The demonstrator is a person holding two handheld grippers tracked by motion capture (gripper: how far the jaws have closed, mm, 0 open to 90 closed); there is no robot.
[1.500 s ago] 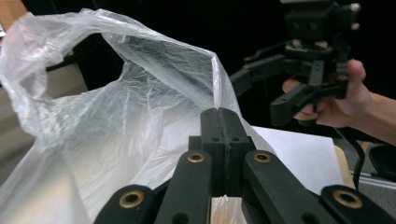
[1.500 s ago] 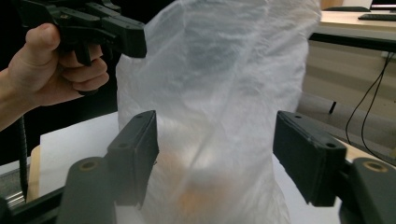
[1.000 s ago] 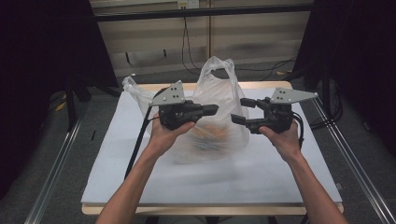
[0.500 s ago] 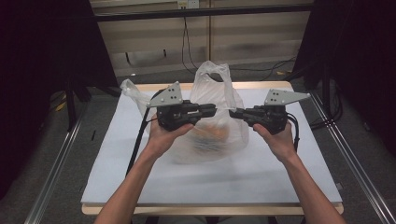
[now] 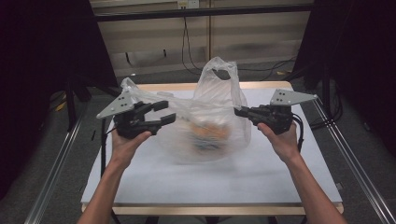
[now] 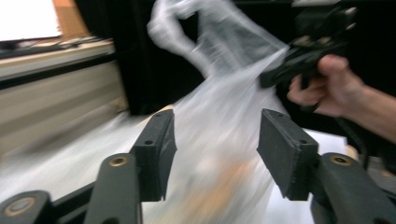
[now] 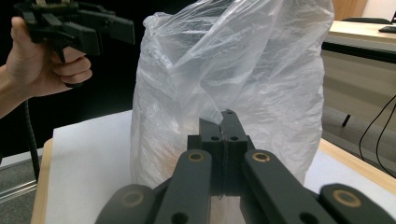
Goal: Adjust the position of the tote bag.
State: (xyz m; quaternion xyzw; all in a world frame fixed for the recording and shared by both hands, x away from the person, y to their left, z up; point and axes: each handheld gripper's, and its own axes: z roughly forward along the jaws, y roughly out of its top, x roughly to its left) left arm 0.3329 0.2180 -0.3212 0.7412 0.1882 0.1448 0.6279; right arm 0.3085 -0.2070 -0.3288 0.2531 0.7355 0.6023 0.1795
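The right gripper [image 5: 239,111] is clamped on the film of the one clear bag [image 5: 219,116], which stands mid-table [image 5: 154,182] toward the far edge. The left gripper [image 5: 166,112], one of two, has just been opening; its jaws stand apart, free of the bag, near the table's left edge.

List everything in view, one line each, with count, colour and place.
bag: one, clear plastic, standing mid-table, handles up, one edge pinched by the right gripper.
contents: blurred orange and pale shapes at the bag's bottom; count cannot be told.
table: one, white top with wooden edge, in the middle of the high view.
cables: several, black, hanging on the wall behind the table.
rails: two, metal, on the floor at either side of the table.
left gripper: one, black with grey plate, left of the bag, fingers apart with nothing between them.
right gripper: one, black with grey plate, right of the bag, fingers closed on the plastic.
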